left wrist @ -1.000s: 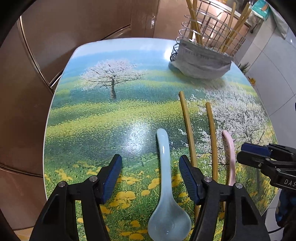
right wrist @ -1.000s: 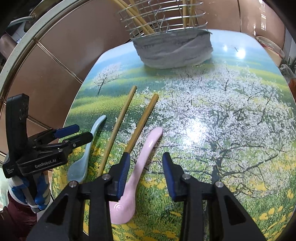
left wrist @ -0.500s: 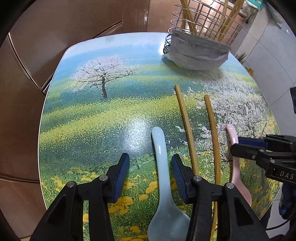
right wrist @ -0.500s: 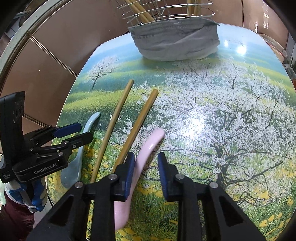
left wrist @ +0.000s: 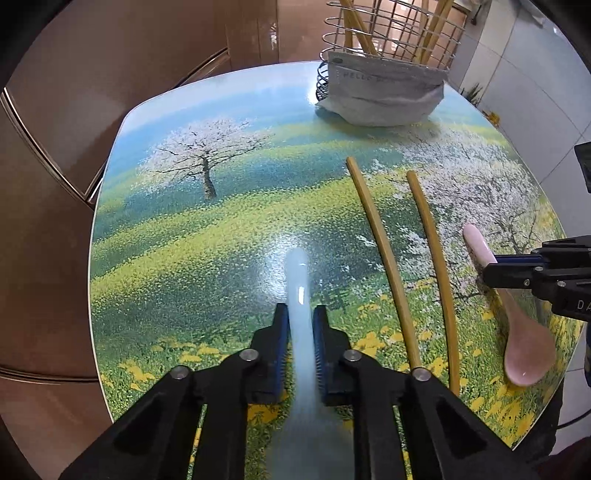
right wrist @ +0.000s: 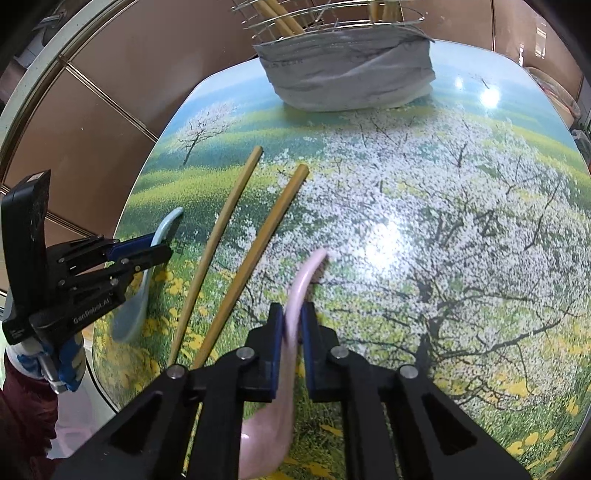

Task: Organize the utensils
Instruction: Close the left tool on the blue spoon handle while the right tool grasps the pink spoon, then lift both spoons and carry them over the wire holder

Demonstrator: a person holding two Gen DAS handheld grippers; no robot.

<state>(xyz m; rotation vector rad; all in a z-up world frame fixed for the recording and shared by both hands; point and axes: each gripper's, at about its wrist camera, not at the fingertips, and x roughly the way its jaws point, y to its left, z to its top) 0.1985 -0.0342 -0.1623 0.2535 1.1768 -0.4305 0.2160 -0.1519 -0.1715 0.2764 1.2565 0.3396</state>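
Note:
My left gripper is shut on the handle of a pale blue ceramic spoon, whose bowl is blurred below the jaws. My right gripper is shut on the handle of a pink ceramic spoon; its bowl lies low between the arms. In the left wrist view the pink spoon and the right gripper sit at the right edge. In the right wrist view the left gripper holds the blue spoon at the left. Two wooden chopsticks lie side by side between the spoons.
A wire utensil basket with several chopsticks in it stands at the table's far edge, with a grey face mask draped on its front. The table top bears a printed meadow with blossoming trees. Brown panelled wall lies beyond.
Both grippers have shut, the left on the blue spoon's handle and the right on the pink spoon's handle. The pink spoon's handle has tipped up off the table.

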